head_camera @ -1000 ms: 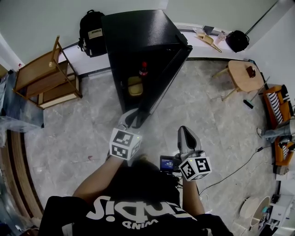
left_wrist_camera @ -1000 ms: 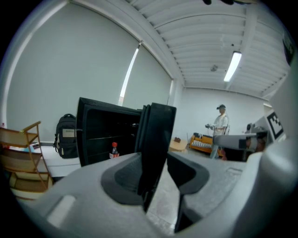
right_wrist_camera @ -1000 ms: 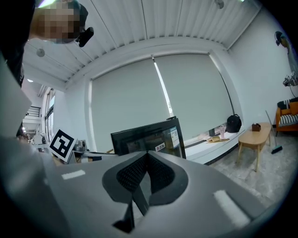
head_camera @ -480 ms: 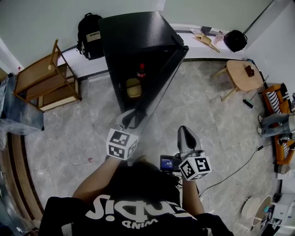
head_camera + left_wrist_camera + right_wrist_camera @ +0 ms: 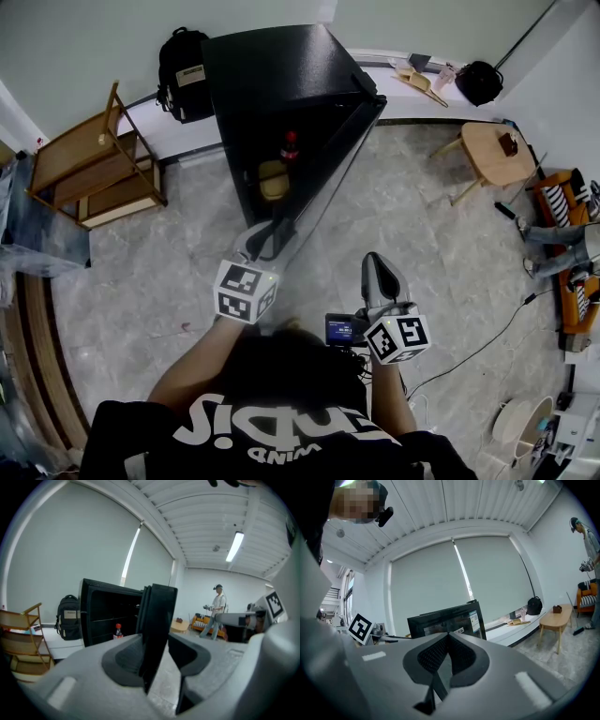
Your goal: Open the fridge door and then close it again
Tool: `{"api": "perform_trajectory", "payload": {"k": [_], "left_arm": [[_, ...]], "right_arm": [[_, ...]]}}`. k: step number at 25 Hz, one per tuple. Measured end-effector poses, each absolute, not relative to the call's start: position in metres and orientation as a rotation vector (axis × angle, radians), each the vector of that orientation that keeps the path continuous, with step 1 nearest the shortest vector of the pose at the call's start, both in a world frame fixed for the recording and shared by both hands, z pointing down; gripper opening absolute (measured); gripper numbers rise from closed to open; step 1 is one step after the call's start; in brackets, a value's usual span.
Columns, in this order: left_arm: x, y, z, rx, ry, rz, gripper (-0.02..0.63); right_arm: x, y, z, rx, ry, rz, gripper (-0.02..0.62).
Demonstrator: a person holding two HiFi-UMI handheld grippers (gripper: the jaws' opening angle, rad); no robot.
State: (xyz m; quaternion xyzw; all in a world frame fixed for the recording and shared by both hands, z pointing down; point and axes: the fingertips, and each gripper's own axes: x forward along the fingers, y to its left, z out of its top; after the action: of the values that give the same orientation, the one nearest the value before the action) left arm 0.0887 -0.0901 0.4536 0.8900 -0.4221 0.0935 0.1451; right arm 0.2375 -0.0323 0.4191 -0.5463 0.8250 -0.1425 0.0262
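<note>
We clamp the edge of the fridge door point(image 5: 336, 150), ajar at 12 o'clock, in our left gripper point(image 5: 154, 654), our right gripper point(image 5: 448, 654) closed and empty; a skewed push could slip that thin edge free.

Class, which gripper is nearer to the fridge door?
Left. The left gripper has its jaws around the free edge of the fridge door; the right gripper hangs apart, to its right.

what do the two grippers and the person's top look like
The left gripper and right gripper are pale grey with dark textured pads. Each carries a white cube with black square markers. The person wears a black short-sleeved top with white lettering.
</note>
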Motion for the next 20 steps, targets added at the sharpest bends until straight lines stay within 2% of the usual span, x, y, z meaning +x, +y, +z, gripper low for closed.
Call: {"api": "perform_trajectory", "payload": {"k": [20], "left_arm": [[0.05,-0.116,0.453,2.571,-1.205,0.283,0.17]], "right_arm": [[0.196,-0.065,0.413,-1.665,2.563,-0.436,-0.003]]}}
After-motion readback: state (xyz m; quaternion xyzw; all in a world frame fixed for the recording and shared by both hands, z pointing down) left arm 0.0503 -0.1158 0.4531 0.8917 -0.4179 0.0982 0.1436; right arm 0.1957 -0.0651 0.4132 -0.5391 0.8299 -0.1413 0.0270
